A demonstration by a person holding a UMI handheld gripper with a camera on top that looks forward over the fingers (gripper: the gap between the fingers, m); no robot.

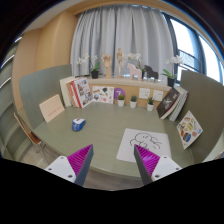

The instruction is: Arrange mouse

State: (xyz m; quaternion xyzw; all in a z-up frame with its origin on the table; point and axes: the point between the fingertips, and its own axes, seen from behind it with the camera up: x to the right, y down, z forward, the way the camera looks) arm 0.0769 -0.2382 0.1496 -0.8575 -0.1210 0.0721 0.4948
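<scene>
- Blue-and-white mouse point(78, 124) sits alone on the grey-green counter point(100, 135), well ahead of the fingers and off to their left.
- Pink-padded fingers point(78, 160) of the gripper point(113, 163) are spread wide, nothing between them but bare counter.
- White mat with a dark drawing point(140, 144) lies just beyond the right finger, well apart from the mouse.
- Books and cards point(85, 92) lean along the back; their covers carry print, but none of it is readable from here.
- Small potted plants point(133, 102) line the rear edge, grey curtains point(125, 35) behind.
</scene>
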